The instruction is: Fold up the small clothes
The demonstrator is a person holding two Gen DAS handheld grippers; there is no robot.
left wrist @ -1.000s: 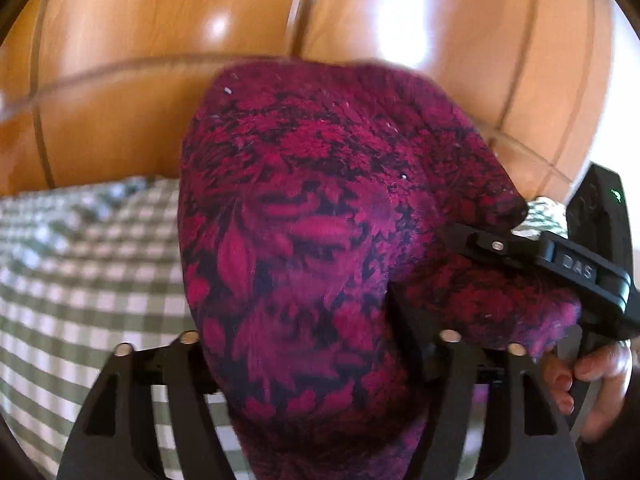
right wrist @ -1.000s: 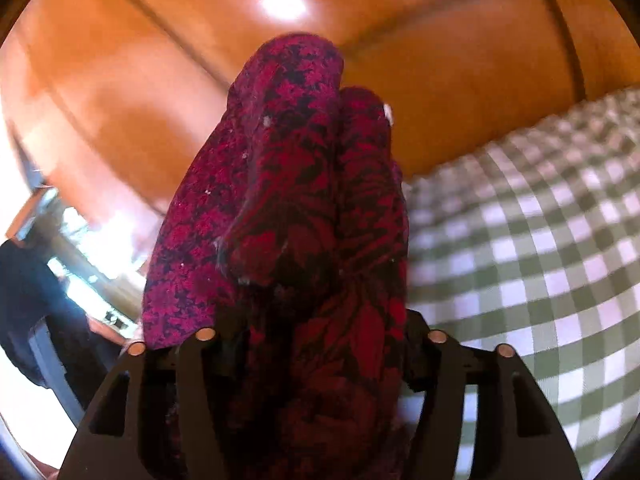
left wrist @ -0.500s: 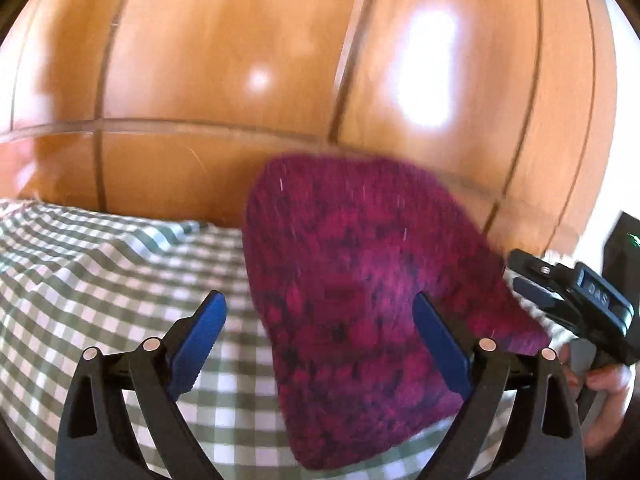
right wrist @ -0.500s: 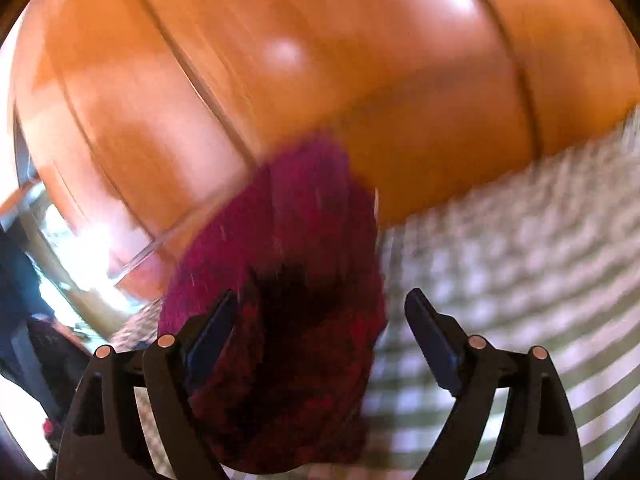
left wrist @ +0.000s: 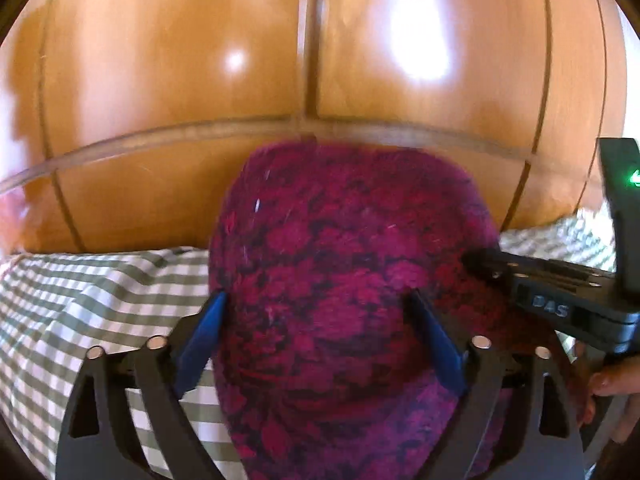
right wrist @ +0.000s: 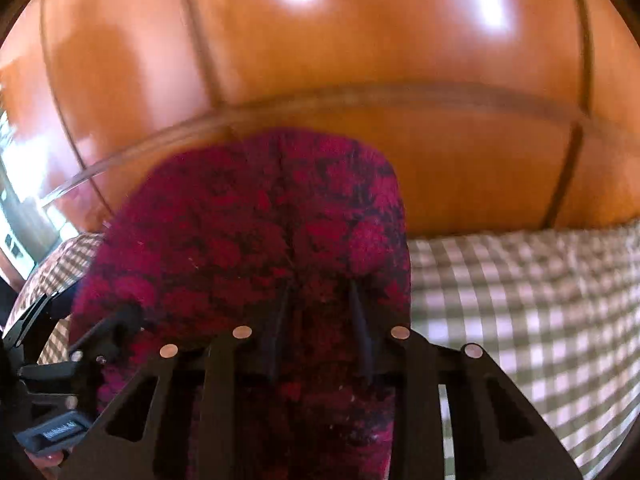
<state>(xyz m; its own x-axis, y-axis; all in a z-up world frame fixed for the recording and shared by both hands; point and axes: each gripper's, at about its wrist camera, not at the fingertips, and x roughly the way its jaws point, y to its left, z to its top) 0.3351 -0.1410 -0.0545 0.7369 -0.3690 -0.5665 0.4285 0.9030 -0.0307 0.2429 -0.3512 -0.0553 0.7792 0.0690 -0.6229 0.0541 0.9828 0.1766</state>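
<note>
Polished orange-brown wood panelling (left wrist: 200, 80) across the whole background from nine round to three o'clock, grooved into panels, glare spots high up. Below it, green-and-white checked cloth (right wrist: 520, 300) spread over what looks like a bed or a tabletop, cannot tell which; presumably laid as the folding surface.

Magenta-and-black patterned knit garment (left wrist: 340, 280) at centre in both wrist views, thick and fuzzy, bunched into a rounded hump rising toward twelve o'clock, lower edge running under the cameras at six. Lifted or resting on the cloth: cannot tell.

Left gripper (left wrist: 320, 340) at six o'clock in its own view, jaws wide apart, blue pads flanking the hump at eight and four o'clock without visibly pressing; probably straddling it to steady the bundle. Right gripper (right wrist: 320, 332) with jaws closing, now narrow, a ridge of knit pinched between the dark fingers, likely securing a fold edge. Same gripper entering the left view at three o'clock, tip buried in the fabric, held by a hand (left wrist: 612, 380) at four o'clock.
</note>
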